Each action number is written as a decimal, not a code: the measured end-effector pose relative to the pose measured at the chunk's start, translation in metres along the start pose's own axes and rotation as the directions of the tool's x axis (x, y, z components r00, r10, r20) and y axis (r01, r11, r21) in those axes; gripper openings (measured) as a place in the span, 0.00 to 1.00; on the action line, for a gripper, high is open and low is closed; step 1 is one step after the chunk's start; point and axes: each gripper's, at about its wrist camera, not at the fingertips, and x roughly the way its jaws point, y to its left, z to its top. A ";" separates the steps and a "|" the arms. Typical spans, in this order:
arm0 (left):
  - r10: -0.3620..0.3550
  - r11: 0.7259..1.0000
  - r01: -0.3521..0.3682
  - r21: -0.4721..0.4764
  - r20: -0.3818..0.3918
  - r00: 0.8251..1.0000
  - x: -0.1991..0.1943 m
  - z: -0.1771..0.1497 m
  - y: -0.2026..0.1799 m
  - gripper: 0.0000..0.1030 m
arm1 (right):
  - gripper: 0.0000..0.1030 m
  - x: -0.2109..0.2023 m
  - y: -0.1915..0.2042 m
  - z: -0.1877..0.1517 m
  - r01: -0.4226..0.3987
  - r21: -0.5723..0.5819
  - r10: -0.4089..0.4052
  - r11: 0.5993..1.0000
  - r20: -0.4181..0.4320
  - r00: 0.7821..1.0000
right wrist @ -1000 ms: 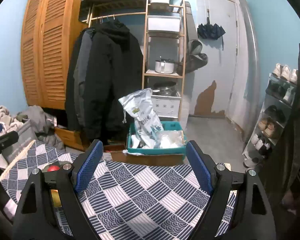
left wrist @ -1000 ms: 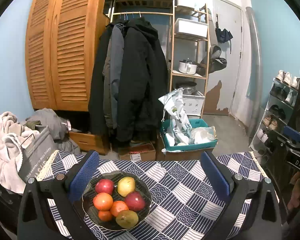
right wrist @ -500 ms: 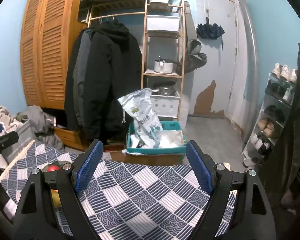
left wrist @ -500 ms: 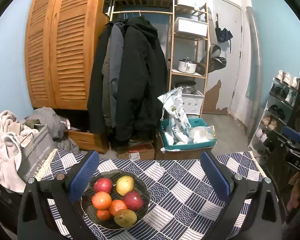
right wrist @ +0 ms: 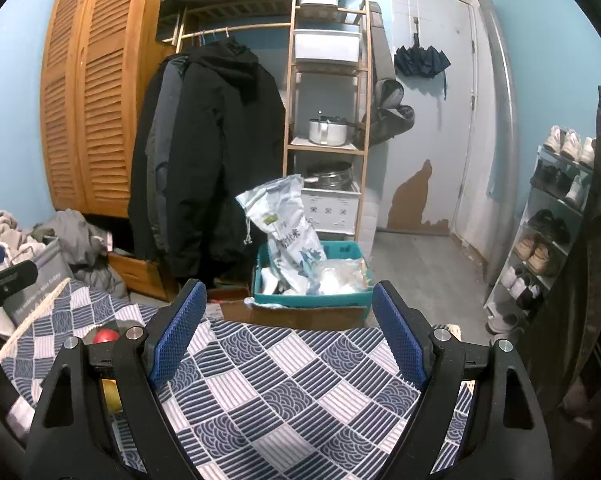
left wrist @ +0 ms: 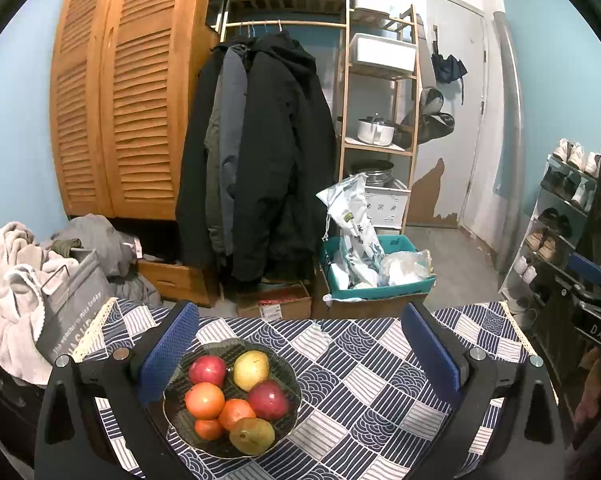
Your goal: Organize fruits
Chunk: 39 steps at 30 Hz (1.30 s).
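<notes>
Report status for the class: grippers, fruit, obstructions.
Left gripper open, empty; right gripper open, empty. Fruit all in glass bowl on patterned cloth. Nothing blocking.

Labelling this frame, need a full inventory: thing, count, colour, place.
bowl: 1, dark glass, on the tablecloth by the left tool's left finger
apples: 2, red, in the bowl
oranges: 3, orange, in the bowl, front left
pear: 1, yellow, back of the bowl
mango: 1, green-brown, front of the bowl
tablecloth: 1, navy and white, covers the table
coats: several, black and grey, hanging on the rail
wardrobe: 1, wooden, left
crate: 1, teal, on the floor, holds bags
shelf: 1, wooden, holds pots and white bins
shoe rack: 1, right wall
left tool: open, empty, over the table
right tool: open, empty, over the tablecloth
</notes>
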 end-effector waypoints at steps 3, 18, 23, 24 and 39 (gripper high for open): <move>0.002 1.000 -0.002 0.000 0.001 1.000 0.000 0.000 0.000 0.99 | 0.81 0.000 -0.006 0.000 0.000 -0.005 0.000 1.000 0.000 1.000; 0.029 0.999 -0.030 -0.019 -0.035 0.999 0.006 0.001 0.006 0.99 | 0.81 0.000 -0.005 0.000 -0.001 -0.005 0.001 1.000 -0.001 1.000; 0.053 0.998 -0.054 -0.021 -0.039 0.998 0.006 0.000 0.006 0.99 | 0.81 0.000 -0.007 0.000 0.002 -0.004 -0.002 1.000 -0.001 1.000; 0.053 0.998 -0.054 -0.021 -0.038 0.998 0.006 0.000 0.006 0.99 | 0.81 0.000 -0.005 0.000 0.000 -0.005 0.000 1.000 -0.001 1.000; 0.045 0.999 -0.045 -0.007 -0.002 0.999 -0.001 0.001 0.002 0.99 | 0.81 0.001 -0.008 0.000 -0.001 -0.006 0.001 1.000 -0.001 1.000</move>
